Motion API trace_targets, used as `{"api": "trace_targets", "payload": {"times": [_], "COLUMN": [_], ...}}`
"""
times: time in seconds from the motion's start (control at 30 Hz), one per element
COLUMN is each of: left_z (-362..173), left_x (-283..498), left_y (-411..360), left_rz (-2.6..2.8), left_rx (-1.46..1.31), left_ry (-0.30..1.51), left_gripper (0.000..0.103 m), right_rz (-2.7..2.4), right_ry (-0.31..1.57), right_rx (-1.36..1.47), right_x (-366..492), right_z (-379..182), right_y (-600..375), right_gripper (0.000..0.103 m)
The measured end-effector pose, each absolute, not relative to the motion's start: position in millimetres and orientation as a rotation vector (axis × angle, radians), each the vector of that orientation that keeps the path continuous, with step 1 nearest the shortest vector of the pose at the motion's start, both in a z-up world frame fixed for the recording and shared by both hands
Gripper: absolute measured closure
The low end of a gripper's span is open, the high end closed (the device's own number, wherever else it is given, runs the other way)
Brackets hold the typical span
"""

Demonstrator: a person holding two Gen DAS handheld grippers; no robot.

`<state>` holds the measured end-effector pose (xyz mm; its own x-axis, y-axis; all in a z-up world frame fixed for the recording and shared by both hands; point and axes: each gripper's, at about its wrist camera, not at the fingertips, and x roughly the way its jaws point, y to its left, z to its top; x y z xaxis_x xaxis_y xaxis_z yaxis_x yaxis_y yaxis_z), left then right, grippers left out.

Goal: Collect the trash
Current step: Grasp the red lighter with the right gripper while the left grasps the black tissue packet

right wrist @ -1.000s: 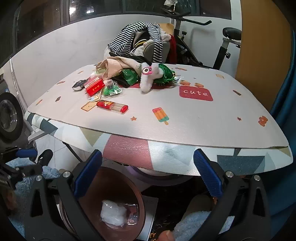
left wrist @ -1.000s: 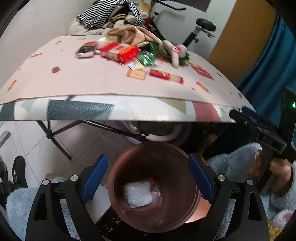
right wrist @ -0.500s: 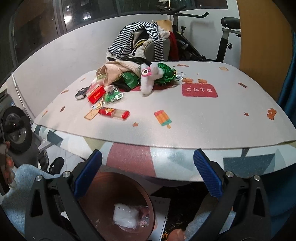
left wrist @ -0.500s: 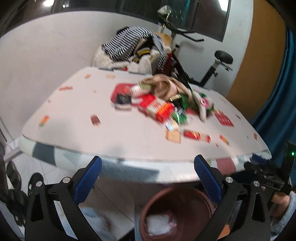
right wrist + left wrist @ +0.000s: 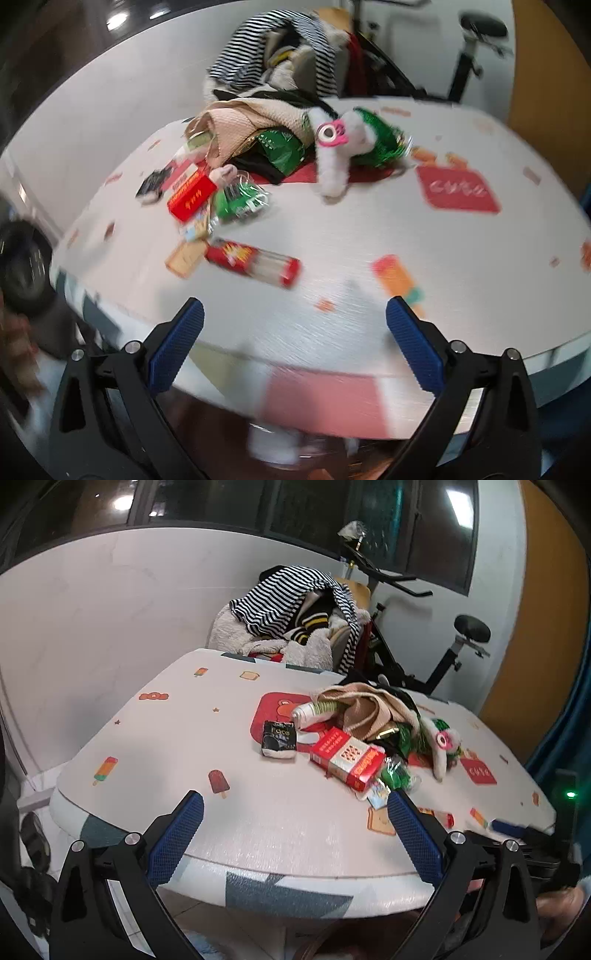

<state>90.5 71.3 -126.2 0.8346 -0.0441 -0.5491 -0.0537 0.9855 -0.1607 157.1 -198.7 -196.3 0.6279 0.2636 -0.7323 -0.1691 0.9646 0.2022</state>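
Trash lies in a heap on the round patterned table: a red box, a black packet, a green wrapper, a tipped paper cup. The right wrist view shows the red box, green wrapper and a red tube near the front edge. My left gripper is open and empty above the table's front edge. My right gripper is open and empty, also at the front edge. The bin under the table is nearly hidden.
A beige cloth and a white plush toy with green tinsel lie in the heap. A chair piled with striped clothes and an exercise bike stand behind the table. The right gripper's body shows at the left view's right edge.
Both grippers have risen from over the brown bin below the table to table-top height. The left view swung up from the bin to the heap. Both stayed open.
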Motion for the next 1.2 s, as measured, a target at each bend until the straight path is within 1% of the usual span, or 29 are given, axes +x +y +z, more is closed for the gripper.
{"api": "trace_targets", "payload": {"times": [0.1, 0.27, 0.47, 0.5, 0.57, 0.77, 0.9, 1.0, 1.2], "left_z": [-131, -138, -148, -150, -154, -159, -162, -164, -165], "left_x": [96, 98, 97, 97, 98, 104, 108, 112, 122], "left_y": [77, 90, 101, 104, 107, 111, 106, 102, 95], "left_rz": [0.024, 0.06, 0.098, 0.101, 0.102, 0.068, 0.063, 0.062, 0.035], "left_rx": [-0.187, -0.213, -0.23, -0.239, -0.259, -0.315, -0.31, -0.312, -0.305], "left_ry": [0.592, 0.596, 0.612, 0.618, 0.627, 0.647, 0.669, 0.685, 0.712], "left_gripper": [0.006, 0.006, 0.006, 0.006, 0.006, 0.006, 0.006, 0.006, 0.006], "right_rz": [0.215, 0.109, -0.033, -0.038, -0.048, 0.052, 0.105, 0.112, 0.154], "right_ry": [0.89, 0.923, 0.927, 0.927, 0.911, 0.868, 0.83, 0.842, 0.833], "right_rx": [0.166, 0.143, 0.132, 0.129, 0.089, 0.003, -0.104, -0.047, -0.039], "right_x": [173, 194, 208, 209, 208, 200, 195, 196, 195], "right_z": [-201, -210, -214, -214, -213, -216, -218, -221, -217], "right_y": [-176, -141, -131, -131, -129, -132, -128, -136, -139], "right_gripper": [0.006, 0.006, 0.005, 0.008, 0.018, 0.019, 0.018, 0.017, 0.019]}}
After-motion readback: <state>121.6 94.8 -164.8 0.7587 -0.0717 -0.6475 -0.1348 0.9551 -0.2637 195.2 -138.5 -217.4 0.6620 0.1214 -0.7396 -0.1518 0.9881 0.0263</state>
